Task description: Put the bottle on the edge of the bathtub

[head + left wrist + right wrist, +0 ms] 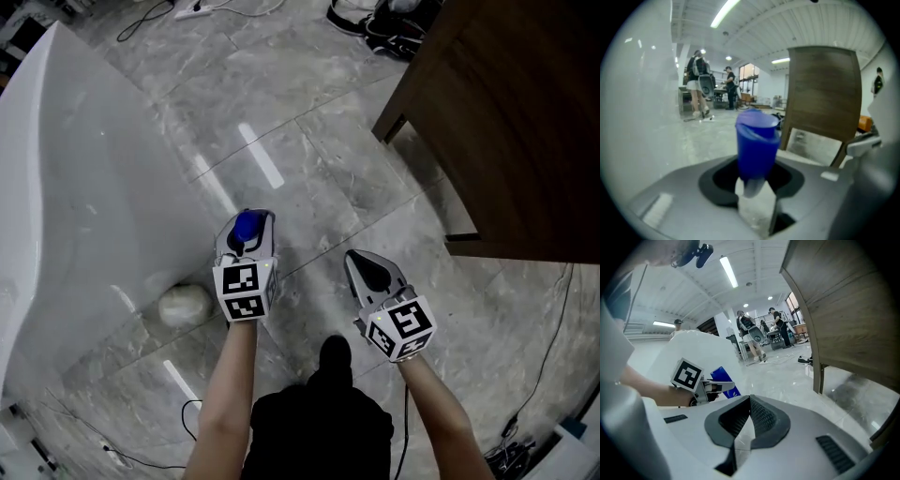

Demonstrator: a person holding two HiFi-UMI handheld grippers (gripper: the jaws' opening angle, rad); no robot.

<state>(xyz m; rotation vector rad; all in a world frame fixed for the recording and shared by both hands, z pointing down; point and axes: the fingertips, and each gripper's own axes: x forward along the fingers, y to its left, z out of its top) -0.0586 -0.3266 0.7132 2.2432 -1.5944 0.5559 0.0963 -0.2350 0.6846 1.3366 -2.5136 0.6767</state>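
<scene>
Carrying the bottle [757,140], not yet at the bathtub [56,169]
I'm holding it clamped in my left gripper [246,225] over the floor [309,159], tub off to my left; right gripper [367,267] is sitting closed & empty. Next, I reckon: swinging left, setting it upright on the edge

Two grippers were counted, the left gripper [246,223] and the right gripper [361,265], each bearing one of two marker cubes [246,292]. One blue-capped bottle [757,140] was seen. In the head view, one bathtub [56,187] was noted at 9 o'clock, one wooden piece of furniture [506,122] at 2 o'clock and one pale round object [185,305] at 8 o'clock. Two people [698,77] were counted far off.
</scene>
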